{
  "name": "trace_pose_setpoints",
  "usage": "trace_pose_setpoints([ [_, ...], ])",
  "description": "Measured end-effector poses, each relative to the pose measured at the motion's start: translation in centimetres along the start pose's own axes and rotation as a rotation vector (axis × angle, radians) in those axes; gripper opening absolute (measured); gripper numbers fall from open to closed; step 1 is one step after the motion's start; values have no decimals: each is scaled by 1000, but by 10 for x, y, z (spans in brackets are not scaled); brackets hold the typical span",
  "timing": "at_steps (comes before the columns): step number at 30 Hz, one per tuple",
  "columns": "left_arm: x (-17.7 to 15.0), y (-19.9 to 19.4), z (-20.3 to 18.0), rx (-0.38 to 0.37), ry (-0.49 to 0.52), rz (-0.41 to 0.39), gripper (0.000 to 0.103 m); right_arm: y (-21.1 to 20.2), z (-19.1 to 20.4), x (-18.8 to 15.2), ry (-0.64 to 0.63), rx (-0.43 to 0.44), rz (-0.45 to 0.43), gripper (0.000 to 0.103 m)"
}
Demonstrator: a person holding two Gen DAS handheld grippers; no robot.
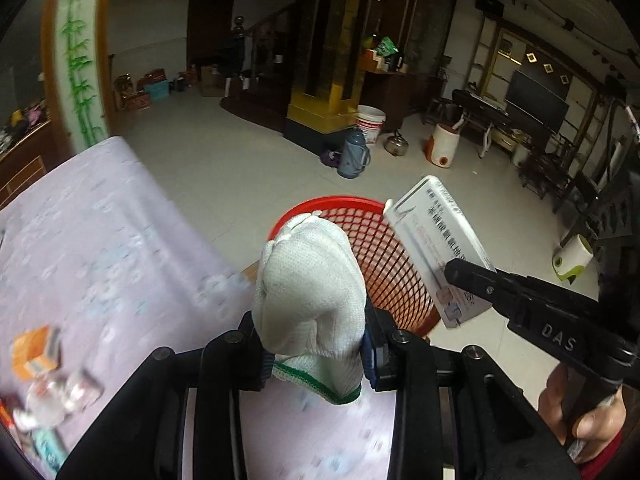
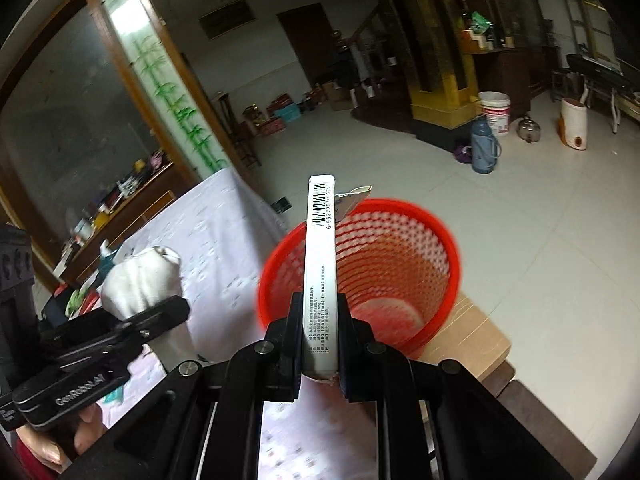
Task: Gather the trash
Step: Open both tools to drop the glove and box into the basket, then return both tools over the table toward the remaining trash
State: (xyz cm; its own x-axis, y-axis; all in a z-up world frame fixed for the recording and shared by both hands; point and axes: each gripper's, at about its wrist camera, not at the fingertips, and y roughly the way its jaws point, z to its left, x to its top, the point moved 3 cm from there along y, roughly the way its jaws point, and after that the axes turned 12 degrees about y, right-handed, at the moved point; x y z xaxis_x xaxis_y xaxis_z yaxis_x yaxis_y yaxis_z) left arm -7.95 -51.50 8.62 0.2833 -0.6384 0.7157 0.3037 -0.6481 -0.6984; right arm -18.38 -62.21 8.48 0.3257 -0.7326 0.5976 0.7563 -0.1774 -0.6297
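**Two pieces of trash held near the basket, both can still miss**

The left tool is closed on a white knitted glove, gripping it near the green cuff, so most of the glove stands up loose above the fingers. The right tool is closed on a flat white box, holding it by its narrow sides at the lower end; the long part with the barcode sticks out forward. Both things are in the air close to the red mesh basket, which stands on a cardboard box beside the covered surface.

Risks, as I judge them:

- The box is long and is held only at one end. If it is released while its far end is over the rim, it may hit the rim and tip out to the floor.
- The glove is soft and may catch on a finger of the tool when it opens, then fall on the surface or between the surface and the basket.
- In the left view the two tools are near each other. If both go over the basket together, they may knock one another.
- The basket looks light. A push on the rim could tilt it off the cardboard box.

More items, among them an orange carton and a clear plastic wrapper, lie on the surface, so the task seems not finished.
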Motion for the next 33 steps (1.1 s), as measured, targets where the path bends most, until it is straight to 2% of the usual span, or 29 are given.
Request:
trace_pose_setpoints([
  [2, 11, 16, -4, -7, -13, -1, 37, 2, -8, 8, 21, -2, -4, 15],
  [3, 15, 23, -5, -19, -25, -1, 46, 5, -12, 12, 24, -7, -4, 15],
  [4, 18, 29, -4, -25, -41, -2, 50, 9, -12, 15, 24, -14, -3, 15],
  [8, 18, 36, -1, -19, -60, 5, 52, 23, -19, 23, 29, -45, 2, 16],
  [10, 15, 34, 0, -28, -59, 8, 58, 23, -24, 24, 37, -50, 1, 16],
  [11, 14, 32, 0, -21, -57, 8, 64, 22, -24, 24, 35, -50, 1, 16],
  [14, 7, 18, 3, 18, -48, -11, 64, 16, -25, 23, 28, -58, -2, 19],
  [16, -3, 2, 5, 71, -36, -26, 64, 9, -21, 22, 18, -54, -12, 20],
  [17, -5, -3, 10, 92, -32, -33, 64, 5, -17, 21, 6, -59, -18, 24],
  [18, -10, -11, 12, 117, -30, -39, 65, 3, -13, 20, -7, -59, -22, 31],
  [20, -25, -27, 18, 180, -28, -37, 65, -7, 3, 13, -53, -37, -44, 37],
  [22, -41, -43, 26, 217, -31, -39, 66, -15, 21, 3, -101, -36, -69, 39],
  [23, -52, -51, 32, 235, -37, -34, 66, -17, 33, -4, -128, -33, -81, 43],
  [26, -82, -76, 51, 276, -67, -21, 66, -23, 62, -26, -176, -16, -95, 69],
  [29, -110, -98, 71, 339, -81, -5, 66, -19, 84, -44, -162, 43, -57, 70],
  [31, -128, -115, 84, 377, -97, -1, 67, -14, 93, -52, -146, 42, -53, 70],
  [33, -145, -128, 96, 400, -119, 4, 67, -9, 107, -63, -160, 21, -87, 70],
])
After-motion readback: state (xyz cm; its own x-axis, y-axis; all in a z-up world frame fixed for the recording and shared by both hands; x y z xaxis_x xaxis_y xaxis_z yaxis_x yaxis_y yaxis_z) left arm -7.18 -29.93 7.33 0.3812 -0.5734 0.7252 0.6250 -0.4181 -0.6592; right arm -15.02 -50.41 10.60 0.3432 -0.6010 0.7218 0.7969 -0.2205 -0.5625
